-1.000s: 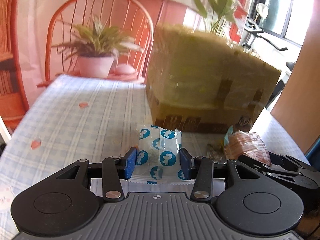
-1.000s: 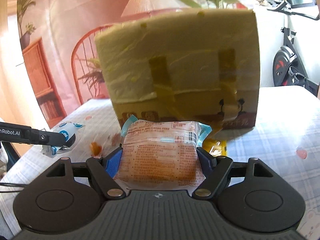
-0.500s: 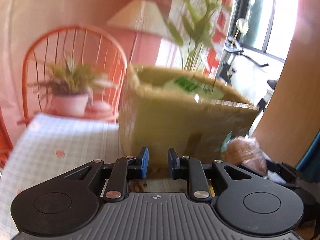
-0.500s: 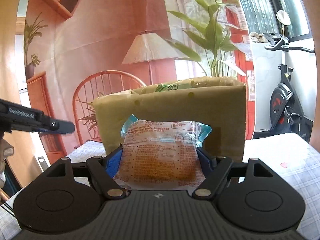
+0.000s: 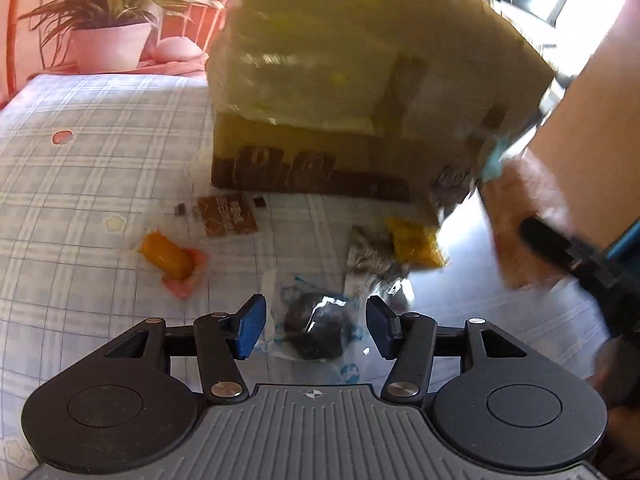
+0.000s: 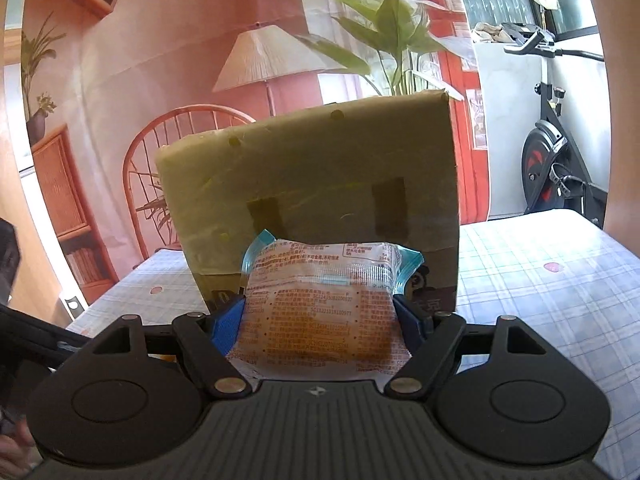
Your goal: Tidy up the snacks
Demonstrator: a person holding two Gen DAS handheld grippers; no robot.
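The right gripper [image 6: 320, 320] pinched an orange clear-wrapped snack packet [image 6: 320, 316], standing upright before the cardboard box [image 6: 312, 196]. The left gripper [image 5: 316, 326], fingers spread, straddled a dark snack in clear wrapper [image 5: 316, 332] on the checked table [image 5: 100, 184].

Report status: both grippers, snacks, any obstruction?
Left gripper open, straddling dark snack packet on table. Right gripper shut on orange packet. Cardboard box dead ahead.

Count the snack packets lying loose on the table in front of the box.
4: dark snack between the left gripper fingers, orange roll, brown packet, yellow packet. Others may be hidden.
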